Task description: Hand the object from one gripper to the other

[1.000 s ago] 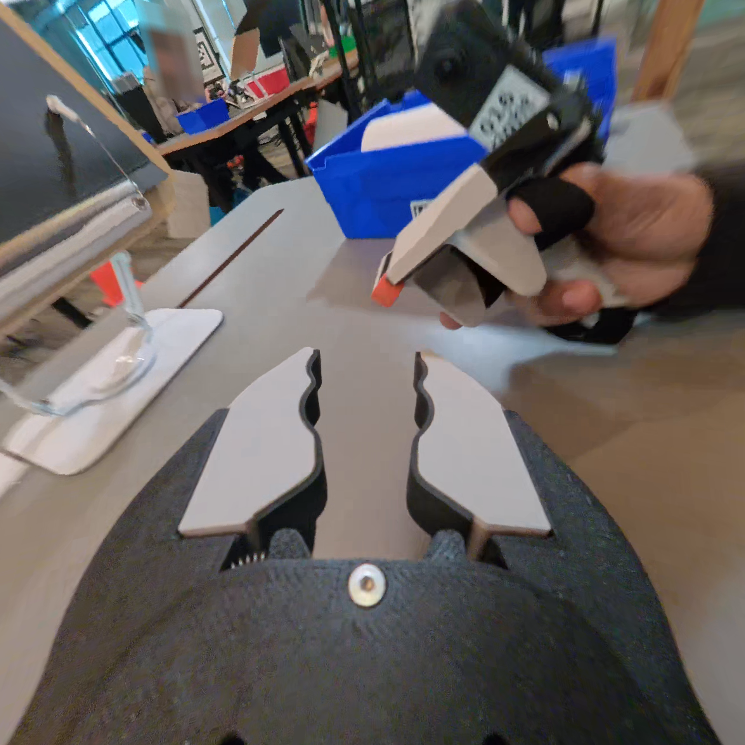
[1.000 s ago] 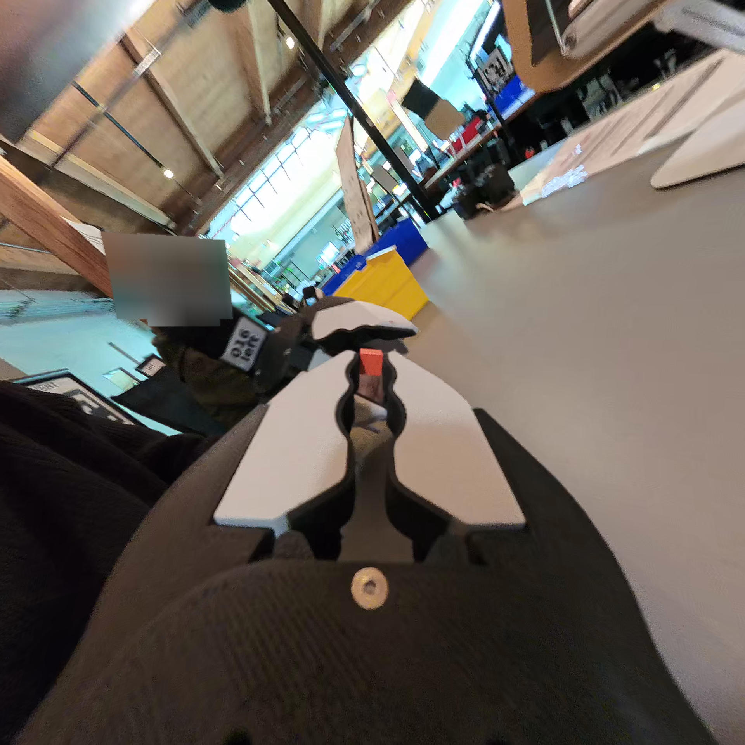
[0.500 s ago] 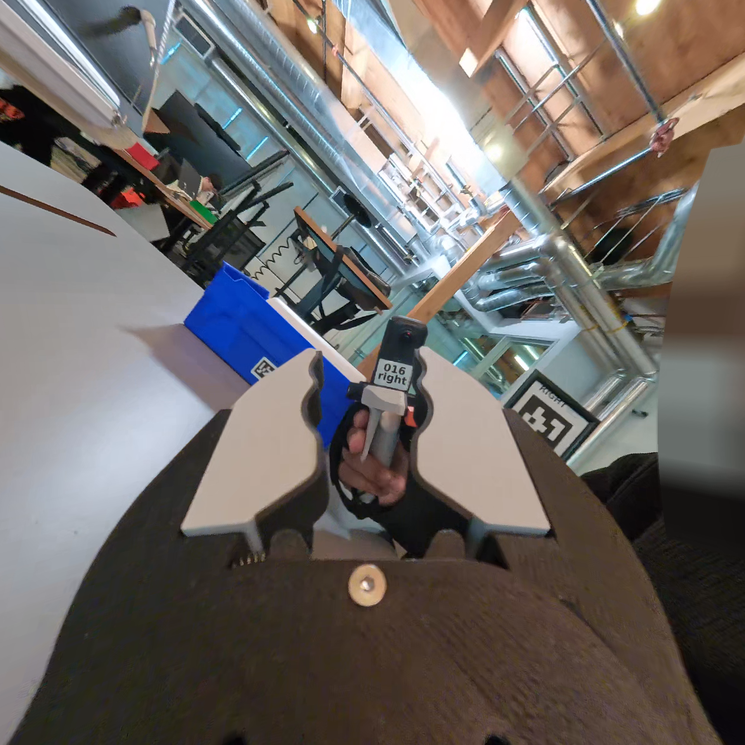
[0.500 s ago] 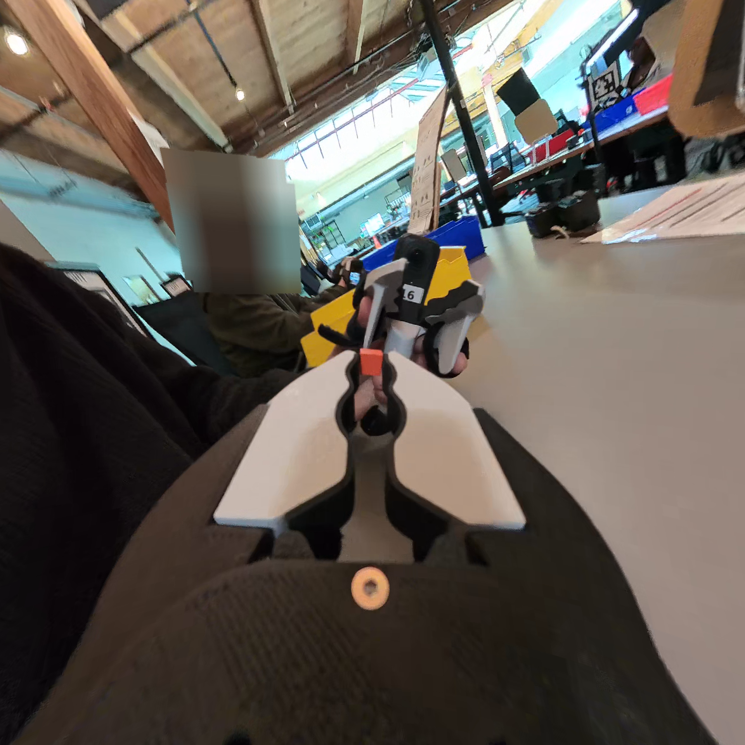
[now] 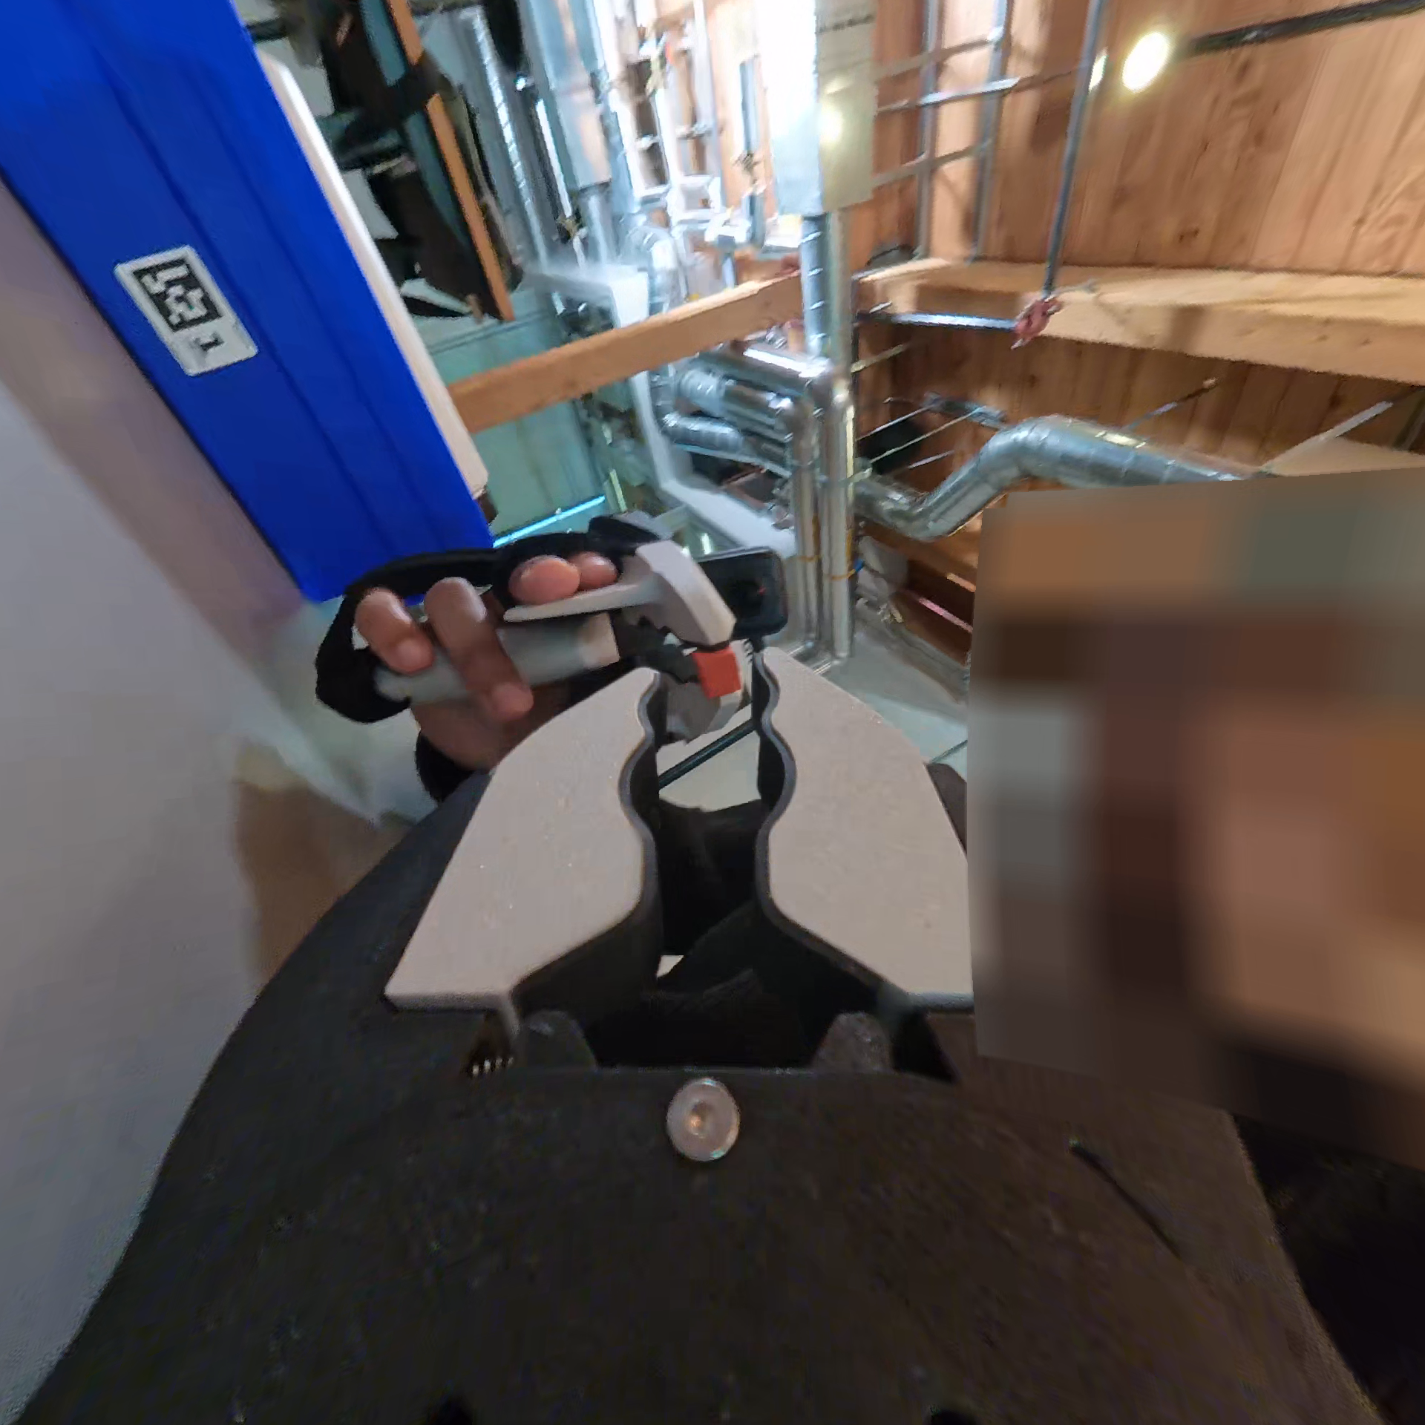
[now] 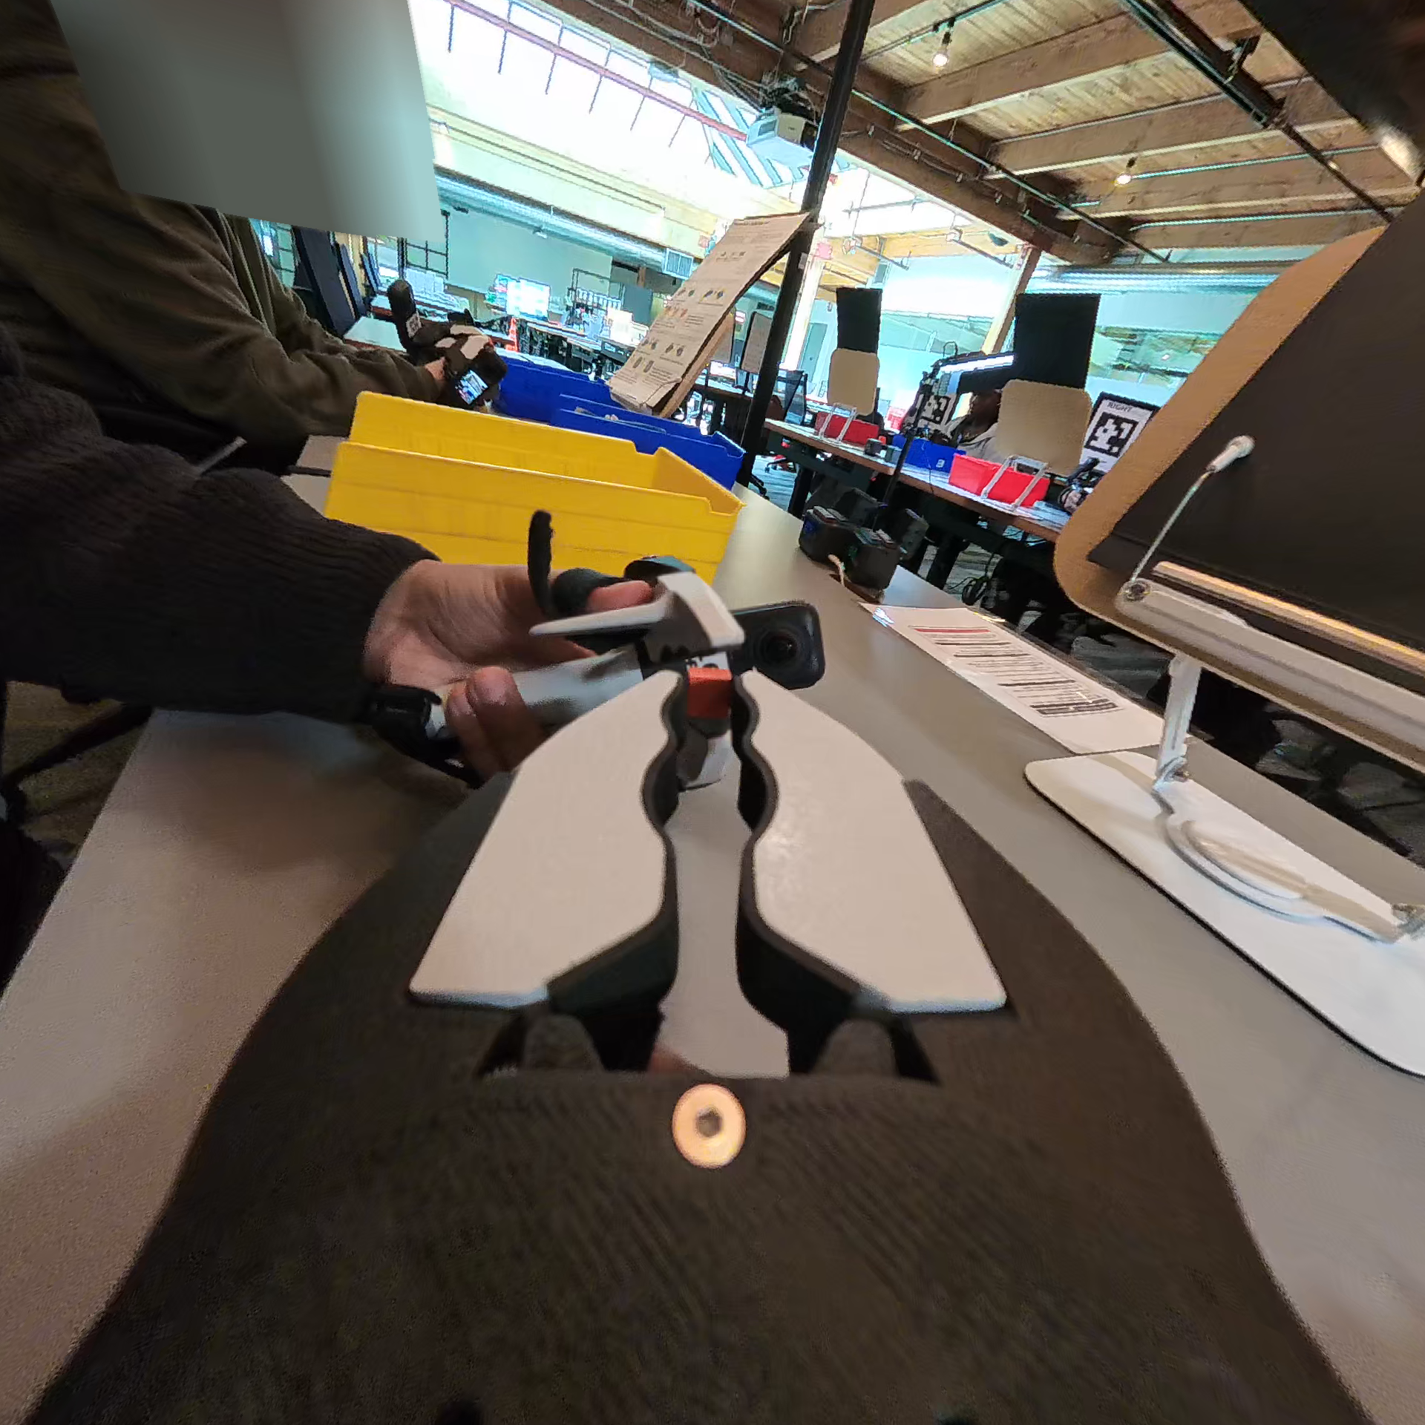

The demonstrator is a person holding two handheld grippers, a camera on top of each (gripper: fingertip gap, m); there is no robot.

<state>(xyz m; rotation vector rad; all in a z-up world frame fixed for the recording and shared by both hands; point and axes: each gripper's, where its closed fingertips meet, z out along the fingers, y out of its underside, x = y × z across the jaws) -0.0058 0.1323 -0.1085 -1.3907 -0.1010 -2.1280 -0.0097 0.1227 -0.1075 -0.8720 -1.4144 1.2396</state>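
A small orange-red block is pinched between the tips of my right gripper, a little above the grey table. My left gripper faces it head-on, rolled a quarter turn from the right one. Its jaws are partly closed and stand on either side of the block, with narrow gaps still showing. One right-gripper finger and the hand holding it show in the left wrist view. One left-gripper finger and its hand show in the right wrist view.
A yellow bin stands behind the grippers and a blue bin stands at the table's far side. A tilted board on a white-based stand is at the right, with a paper sheet beside it. Another seated person's sleeve is at the left. The tips of both grippers are at nearly the same place.
Both grippers have swung round to face each other and closed the distance. The left jaws have narrowed around the block. The right gripper still holds it.
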